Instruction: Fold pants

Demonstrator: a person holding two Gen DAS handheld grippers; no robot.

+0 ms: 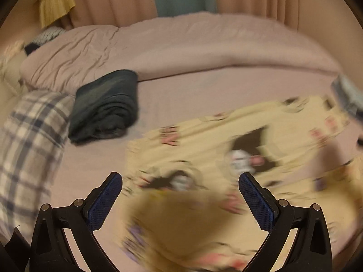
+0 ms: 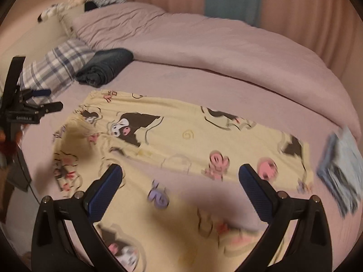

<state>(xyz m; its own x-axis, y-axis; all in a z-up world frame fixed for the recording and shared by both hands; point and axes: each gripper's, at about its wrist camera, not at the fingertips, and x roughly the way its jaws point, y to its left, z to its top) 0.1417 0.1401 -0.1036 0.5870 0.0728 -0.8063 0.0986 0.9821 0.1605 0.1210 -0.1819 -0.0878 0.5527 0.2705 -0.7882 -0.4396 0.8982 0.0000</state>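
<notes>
Yellow pants (image 2: pixel 172 140) with cartoon figures lie directly under both claws, spread on the bed (image 2: pixel 226 72) over its lilac sheet. In the right wrist view one leg stretches flat toward the right, the other leg comes down toward the camera, and the waistband end is at the upper left.

The right claw (image 2: pixel 180 192) stands open and empty above the gap between the two legs. The left claw (image 1: pixel 180 195) is also wide open with nothing between its pads, and it hangs over the waist part; this view is strongly blurred, so I cannot say if it touches the cloth.

I judge that the fabric is thin, light and soft. It will sag and wrinkle when lifted and will not keep a shape by itself, but it should not slip much on the ribbed blue pads (image 2: pixel 103 198). Good places to grip seem to be the waistband corner and the hem of a leg, where the cloth is doubled, so that one leg can be laid over the other.

Pink characters are printed on the pants, too blurred to read. On the left tool (image 2: pixel 25 117), seen from the right side, a small white label shows, perhaps ending in "AI".

Behind lie a folded dark garment (image 2: pixel 105 66) and a plaid pillow (image 2: pixel 56 68).
</notes>
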